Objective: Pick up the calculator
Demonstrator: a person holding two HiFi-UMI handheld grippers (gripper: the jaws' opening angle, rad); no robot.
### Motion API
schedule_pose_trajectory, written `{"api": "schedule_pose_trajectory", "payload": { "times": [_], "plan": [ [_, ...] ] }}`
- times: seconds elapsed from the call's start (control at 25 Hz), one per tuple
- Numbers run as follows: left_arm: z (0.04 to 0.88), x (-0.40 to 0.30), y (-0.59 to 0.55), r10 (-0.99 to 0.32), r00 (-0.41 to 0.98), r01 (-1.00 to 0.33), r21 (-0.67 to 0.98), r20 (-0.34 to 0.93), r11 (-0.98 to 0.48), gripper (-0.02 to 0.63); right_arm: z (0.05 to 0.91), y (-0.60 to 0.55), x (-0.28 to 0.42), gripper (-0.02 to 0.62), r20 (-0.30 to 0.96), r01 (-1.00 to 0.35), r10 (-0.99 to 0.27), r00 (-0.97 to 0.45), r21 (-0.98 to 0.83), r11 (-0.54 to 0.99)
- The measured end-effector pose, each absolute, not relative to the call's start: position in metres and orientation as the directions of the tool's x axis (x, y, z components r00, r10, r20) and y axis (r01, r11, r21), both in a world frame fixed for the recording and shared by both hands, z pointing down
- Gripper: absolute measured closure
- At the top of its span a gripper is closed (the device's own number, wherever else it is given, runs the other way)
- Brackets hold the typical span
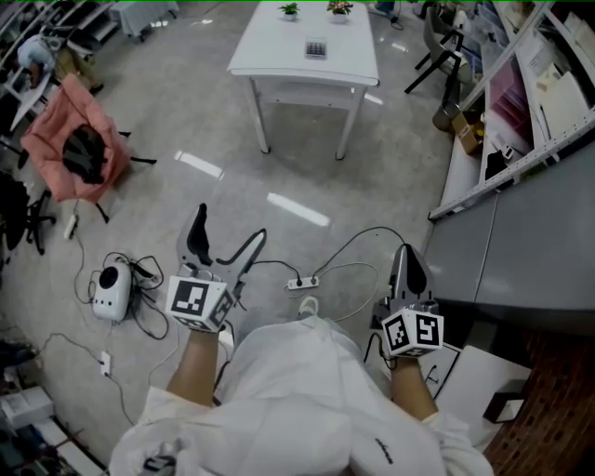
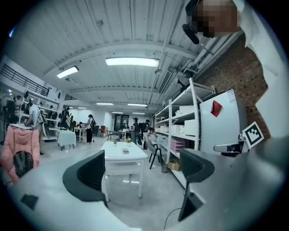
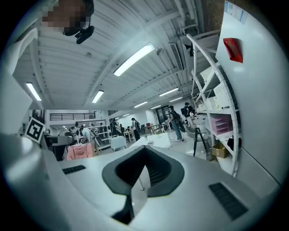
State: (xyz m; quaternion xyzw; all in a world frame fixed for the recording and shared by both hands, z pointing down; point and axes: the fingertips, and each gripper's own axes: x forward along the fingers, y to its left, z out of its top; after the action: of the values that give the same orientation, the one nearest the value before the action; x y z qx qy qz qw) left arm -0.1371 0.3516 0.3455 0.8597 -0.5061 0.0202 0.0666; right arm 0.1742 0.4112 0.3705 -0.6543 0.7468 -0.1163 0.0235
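The table point(image 1: 270, 58) is white; the calculator point(image 1: 316, 48) on it is grey with a grid pattern. Left of the table, a cloth point(image 1: 48, 149) is pink; the floor point(image 1: 186, 112) is pale grey.

Your white table point(image 1: 274, 51) stands far ahead. Calculator point(image 1: 316, 48) lies flat on it, right of centre. Left potted plant point(image 1: 289, 9) and right potted plant point(image 1: 339, 7) stand at its far edge.

Open-plan lab/workshop space is indicated: polished concrete floor point(image 1: 167, 130); exposed ceiling with strip lights point(image 2: 132, 61); brick wall point(image 2: 235, 76); metal shelving point(image 2: 185, 128) stocked with boxes; white worktable point(image 1: 279, 56); power strip point(image 1: 302, 283) and cables trailed across the floor; people point(image 2: 90, 127) seen at distant benches.
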Motion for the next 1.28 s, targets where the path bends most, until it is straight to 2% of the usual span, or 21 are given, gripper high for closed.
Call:
{"api": "schedule_pose_trajectory", "payload": {
  "times": [0.32,0.72,1.28],
  "plan": [
    [0.344,-0.120,0.326,-0.877,0.469,-0.883,0.092,0.103,-0.461,0.114,0.375,0.384,0.198,0.578,0.116,-0.972,-0.983,-0.145,-0.205,0.119],
    [0.349,-0.099,0.256,-0.856,0.514,-0.857,0.097,0.065,-0.507,0.114,0.377,0.331,0.202,0.578,0.105,-0.977,-0.986,-0.129,-0.182,0.109],
    [0.366,-0.105,0.041,-0.829,0.552,-0.831,0.140,0.083,-0.539,0.114,0.368,0.120,0.173,0.578,0.106,-0.982,-0.987,-0.120,-0.158,0.103]
  ]
}}
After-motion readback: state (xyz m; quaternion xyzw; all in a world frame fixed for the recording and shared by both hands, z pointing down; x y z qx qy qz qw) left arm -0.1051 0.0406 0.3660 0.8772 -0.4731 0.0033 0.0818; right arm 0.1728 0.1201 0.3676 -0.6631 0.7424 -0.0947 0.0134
